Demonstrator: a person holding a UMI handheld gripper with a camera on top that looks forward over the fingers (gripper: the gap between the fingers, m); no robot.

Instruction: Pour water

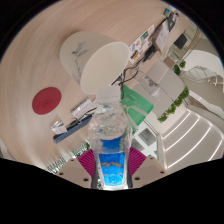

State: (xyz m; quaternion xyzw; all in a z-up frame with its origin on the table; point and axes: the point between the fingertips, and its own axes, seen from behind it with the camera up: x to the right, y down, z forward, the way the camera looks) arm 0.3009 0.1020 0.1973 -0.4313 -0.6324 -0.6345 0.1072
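Both fingers of the gripper [110, 170] clamp a clear plastic water bottle [109, 135] with a blue label, its writing unreadable; beyond it stands a white cup [100, 68].

A clear bottle [109, 135] with a blue label is showing between the gripper's [109, 172] pink pads [86, 163]. A red coaster [47, 99] is lying left on the pale beige counter [40, 60].
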